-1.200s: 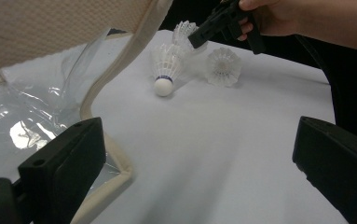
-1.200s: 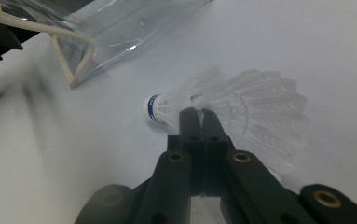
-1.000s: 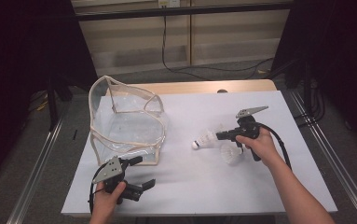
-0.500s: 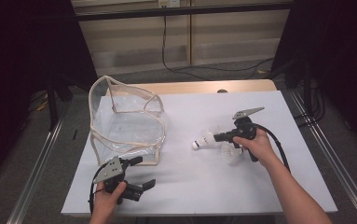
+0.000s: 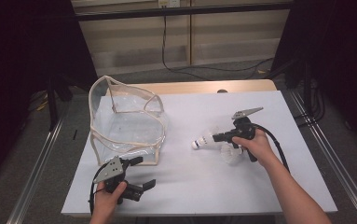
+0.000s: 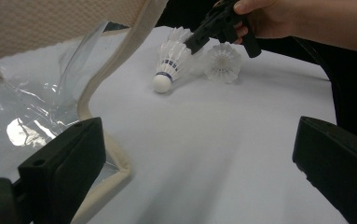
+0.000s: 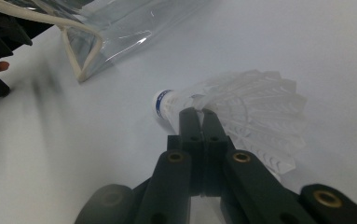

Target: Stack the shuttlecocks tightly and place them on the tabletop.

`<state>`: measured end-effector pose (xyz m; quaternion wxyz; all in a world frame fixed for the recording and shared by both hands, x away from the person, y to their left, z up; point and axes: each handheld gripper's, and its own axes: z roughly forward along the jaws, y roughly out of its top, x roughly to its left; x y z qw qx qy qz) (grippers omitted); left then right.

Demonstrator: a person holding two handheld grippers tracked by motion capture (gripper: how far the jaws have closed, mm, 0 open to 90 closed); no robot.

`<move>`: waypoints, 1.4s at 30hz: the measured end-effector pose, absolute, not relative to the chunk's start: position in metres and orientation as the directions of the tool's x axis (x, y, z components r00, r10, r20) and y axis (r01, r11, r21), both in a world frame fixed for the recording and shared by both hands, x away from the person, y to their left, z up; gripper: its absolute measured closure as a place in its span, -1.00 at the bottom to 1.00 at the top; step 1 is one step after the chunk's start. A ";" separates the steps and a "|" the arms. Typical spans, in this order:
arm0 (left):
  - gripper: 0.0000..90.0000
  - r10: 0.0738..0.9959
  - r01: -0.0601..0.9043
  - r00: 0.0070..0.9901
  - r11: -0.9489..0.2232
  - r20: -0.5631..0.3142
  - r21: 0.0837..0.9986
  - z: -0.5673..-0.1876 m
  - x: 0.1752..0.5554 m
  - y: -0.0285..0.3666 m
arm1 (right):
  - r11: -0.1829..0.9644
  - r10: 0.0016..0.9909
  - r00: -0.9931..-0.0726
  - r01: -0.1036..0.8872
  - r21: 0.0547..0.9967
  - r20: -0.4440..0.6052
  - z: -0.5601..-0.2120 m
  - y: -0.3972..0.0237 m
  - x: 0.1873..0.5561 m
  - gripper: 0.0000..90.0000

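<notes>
Two shuttlecocks near the table's [image 5: 306, 186] right edge: right gripper [image 5: 216, 137] clamps one shuttlecock's [image 5: 203, 140] feathers, second shuttlecock [image 5: 230, 154] beside it. Left gripper [image 5: 144, 172] gapes empty at the front edge, beside the clear bag [image 5: 127, 123].

From above the near edge we look forward and down on the whole surface [image 5: 260, 182]. Each gripper view sits low and close, facing the other across it — sharing the shuttlecock [image 6: 169, 65] between.
</notes>
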<state>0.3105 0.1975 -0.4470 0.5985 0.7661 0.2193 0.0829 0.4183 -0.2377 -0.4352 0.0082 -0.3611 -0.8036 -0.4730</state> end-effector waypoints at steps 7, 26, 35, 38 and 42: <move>-0.94 0.435 0.238 0.890 -0.189 -0.136 0.953 -0.447 0.311 0.197 | 0.286 0.570 -0.739 0.589 0.755 0.360 -0.438 -0.236 0.420 1.00; -0.94 0.436 0.235 0.890 -0.184 -0.135 0.954 -0.447 0.310 0.198 | 0.293 0.607 -0.719 0.598 0.746 0.338 -0.435 -0.241 0.418 0.64; -0.94 0.436 0.235 0.890 -0.183 -0.135 0.955 -0.446 0.310 0.198 | 0.299 0.601 -0.726 0.593 0.748 0.335 -0.432 -0.243 0.417 1.00; -0.94 0.436 0.235 0.890 -0.185 -0.134 0.954 -0.447 0.310 0.198 | 0.293 0.595 -0.726 0.594 0.749 0.343 -0.433 -0.240 0.417 1.00; -0.94 0.434 0.235 0.891 -0.183 -0.136 0.954 -0.447 0.310 0.198 | 0.276 0.589 -0.724 0.599 0.752 0.360 -0.434 -0.240 0.417 1.00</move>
